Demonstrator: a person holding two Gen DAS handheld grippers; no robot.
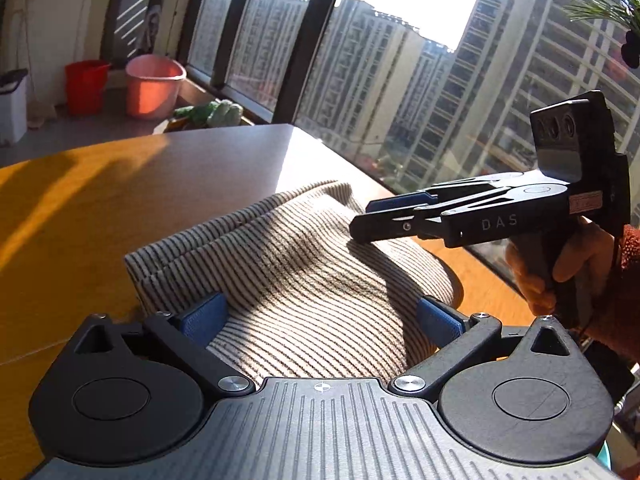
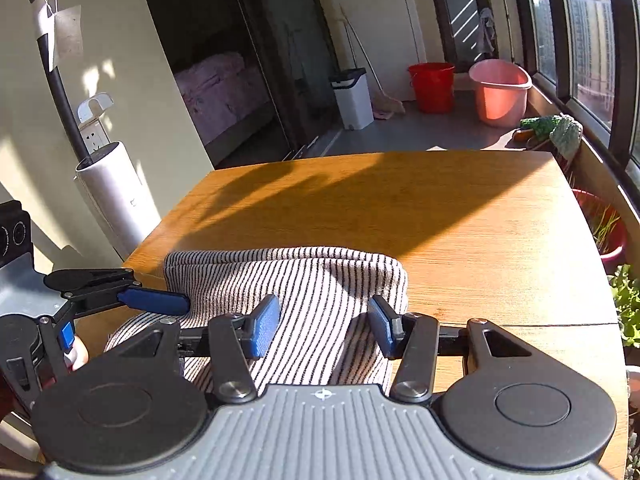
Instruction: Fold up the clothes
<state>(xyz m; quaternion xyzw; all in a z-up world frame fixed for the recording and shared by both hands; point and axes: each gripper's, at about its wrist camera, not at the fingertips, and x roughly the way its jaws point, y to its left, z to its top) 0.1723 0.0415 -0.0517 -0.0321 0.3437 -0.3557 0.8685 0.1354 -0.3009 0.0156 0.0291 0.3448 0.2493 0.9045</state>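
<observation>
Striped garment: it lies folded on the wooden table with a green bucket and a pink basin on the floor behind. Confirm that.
Wrong on one count: the bucket is red, not green, as the right wrist view shows. The rest stands: the striped garment lies folded on the wooden table, with the pink basin on the floor behind.

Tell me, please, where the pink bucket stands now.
The pink bucket stands on the floor beyond the table, upper right in the right wrist view, between the red bucket and the windows.
</observation>
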